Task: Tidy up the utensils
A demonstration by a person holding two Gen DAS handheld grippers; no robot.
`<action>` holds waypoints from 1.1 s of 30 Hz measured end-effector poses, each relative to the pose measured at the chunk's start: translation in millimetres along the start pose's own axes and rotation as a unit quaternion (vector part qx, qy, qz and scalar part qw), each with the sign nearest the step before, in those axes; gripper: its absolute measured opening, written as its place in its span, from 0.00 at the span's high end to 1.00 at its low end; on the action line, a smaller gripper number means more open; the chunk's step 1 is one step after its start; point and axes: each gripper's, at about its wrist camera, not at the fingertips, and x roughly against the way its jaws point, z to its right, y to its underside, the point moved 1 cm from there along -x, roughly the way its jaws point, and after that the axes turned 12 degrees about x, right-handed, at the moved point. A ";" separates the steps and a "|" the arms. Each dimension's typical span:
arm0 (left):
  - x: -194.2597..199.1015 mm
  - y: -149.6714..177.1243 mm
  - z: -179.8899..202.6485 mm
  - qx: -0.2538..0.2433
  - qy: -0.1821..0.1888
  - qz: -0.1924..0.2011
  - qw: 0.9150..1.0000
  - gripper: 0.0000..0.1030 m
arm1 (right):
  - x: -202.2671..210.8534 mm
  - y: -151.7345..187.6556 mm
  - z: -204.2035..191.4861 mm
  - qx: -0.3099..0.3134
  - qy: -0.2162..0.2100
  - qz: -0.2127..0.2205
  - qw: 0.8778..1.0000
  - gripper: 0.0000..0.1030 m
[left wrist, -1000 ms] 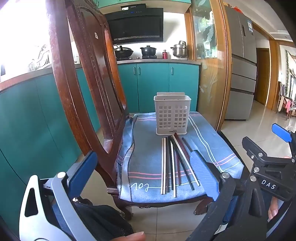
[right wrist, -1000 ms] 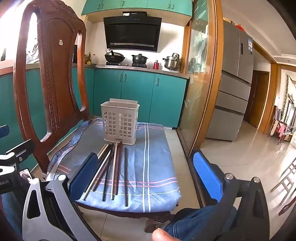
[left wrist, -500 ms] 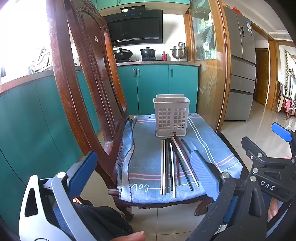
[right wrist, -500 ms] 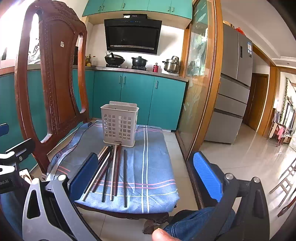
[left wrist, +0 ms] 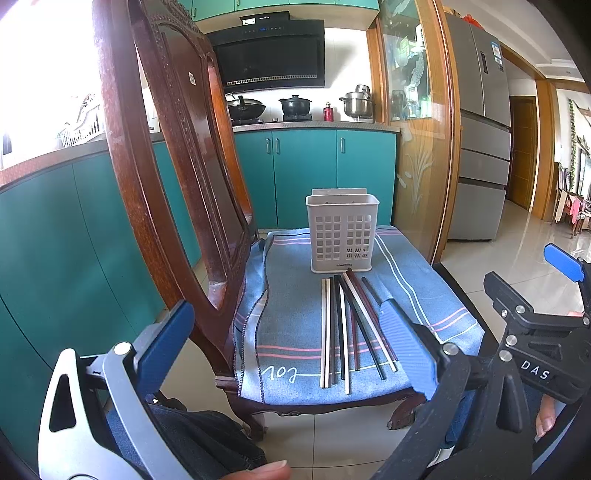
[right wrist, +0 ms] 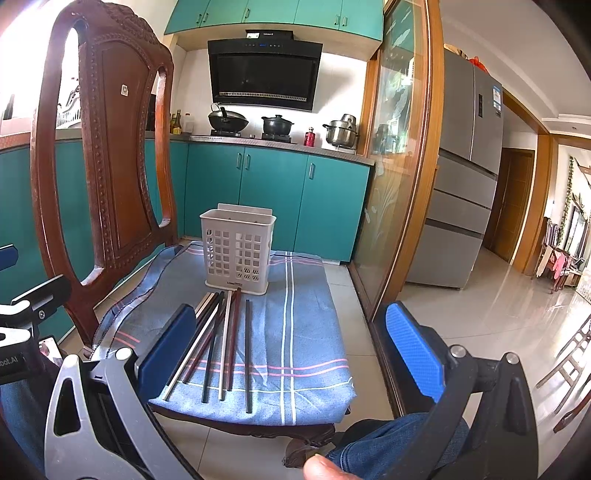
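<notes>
Both tongs wide open, empty, left gripper (left wrist: 291, 350) and right gripper (right wrist: 291, 354) short of the chopsticks (left wrist: 352, 325) bunched just before the slotted utensil holder (left wrist: 342, 232); overlapping sticks risk multi-grab or rolling off the cloth (left wrist: 288, 295).

Both cameras have drawn back and slightly upward from the dark carved wooden chair (right wrist: 110, 155). In the right wrist view, the white perforated plastic utensil basket (right wrist: 237, 251) now sits a little lower and smaller than 1 s ago, and more of the teal upper cabinets (right wrist: 273, 14) shows. In the left wrist view the basket (left wrist: 342, 234) and the row of loose chopsticks (left wrist: 351, 328) have shifted only slightly.
</notes>
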 end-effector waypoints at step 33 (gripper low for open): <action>-5.1 3.9 9.0 -0.014 0.003 -0.008 1.000 0.03 | -4.6 4.6 6.2 -0.008 -0.003 -0.001 1.000 0.02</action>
